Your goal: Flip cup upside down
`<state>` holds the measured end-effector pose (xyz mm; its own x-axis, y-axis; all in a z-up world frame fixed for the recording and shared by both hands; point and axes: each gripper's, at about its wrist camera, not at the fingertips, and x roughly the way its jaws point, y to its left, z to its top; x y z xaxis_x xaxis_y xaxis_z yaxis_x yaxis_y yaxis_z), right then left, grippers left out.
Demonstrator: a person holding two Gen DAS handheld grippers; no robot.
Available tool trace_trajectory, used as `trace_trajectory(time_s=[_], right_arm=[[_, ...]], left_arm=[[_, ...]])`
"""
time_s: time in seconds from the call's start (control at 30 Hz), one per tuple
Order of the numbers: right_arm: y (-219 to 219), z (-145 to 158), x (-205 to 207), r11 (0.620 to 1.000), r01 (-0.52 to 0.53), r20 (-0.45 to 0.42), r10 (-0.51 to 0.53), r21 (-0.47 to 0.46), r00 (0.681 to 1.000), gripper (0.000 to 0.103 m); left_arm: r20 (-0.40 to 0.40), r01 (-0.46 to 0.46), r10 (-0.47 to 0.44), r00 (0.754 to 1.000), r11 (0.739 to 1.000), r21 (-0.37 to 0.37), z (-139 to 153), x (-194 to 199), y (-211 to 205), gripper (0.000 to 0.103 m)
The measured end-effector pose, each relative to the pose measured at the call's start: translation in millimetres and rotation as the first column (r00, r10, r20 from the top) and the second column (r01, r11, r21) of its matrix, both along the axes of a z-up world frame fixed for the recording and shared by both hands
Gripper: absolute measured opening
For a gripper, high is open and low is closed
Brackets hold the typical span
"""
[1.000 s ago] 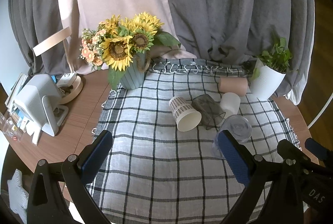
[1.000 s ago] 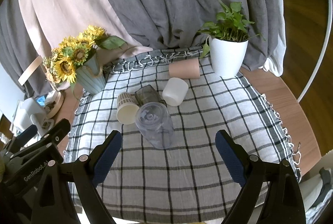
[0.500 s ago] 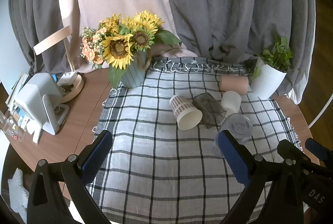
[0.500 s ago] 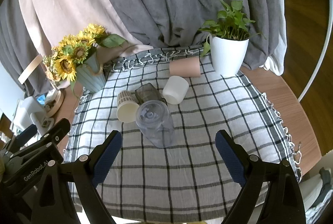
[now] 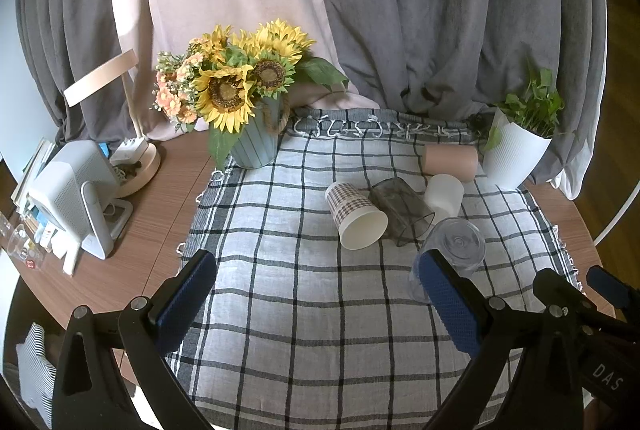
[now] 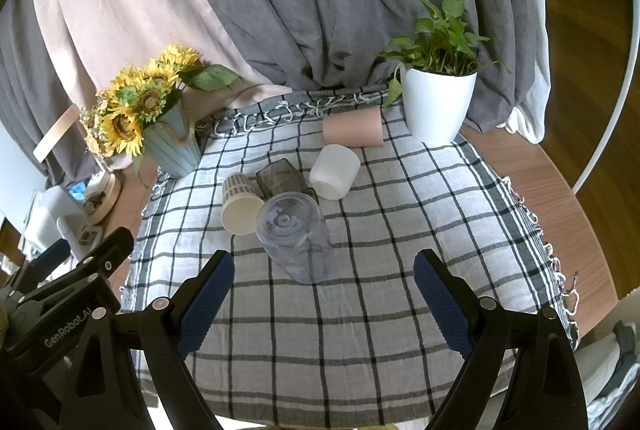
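Right wrist view: your right gripper (image 6: 322, 294) has crept slightly nearer the clear plastic cup (image 6: 296, 234), already base-up on the checked cloth (image 6: 380, 330), both it and the left gripper (image 5: 316, 294) spread wide, empty; flip looks done.

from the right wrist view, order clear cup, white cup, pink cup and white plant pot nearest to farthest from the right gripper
1. clear cup, upside down, just ahead of the right gripper.
2. white cup, mid-cloth.
3. pink cup, on its side near the far edge.
4. white plant pot, far right; close to the pink cup's range.
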<state>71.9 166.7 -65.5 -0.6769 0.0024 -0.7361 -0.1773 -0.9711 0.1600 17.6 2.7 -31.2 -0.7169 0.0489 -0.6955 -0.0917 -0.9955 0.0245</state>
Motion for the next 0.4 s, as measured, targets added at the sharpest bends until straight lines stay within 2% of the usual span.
trace_trajectory(time_s=[0.4], right_arm=[[2.3,-1.2,-0.9,1.0,-0.003,0.004,0.003,0.001,1.0,0.091]], left_arm=[[0.004,-0.021,0.021,1.0,1.0,0.007,-2.1,-3.0,-3.5,0.103]])
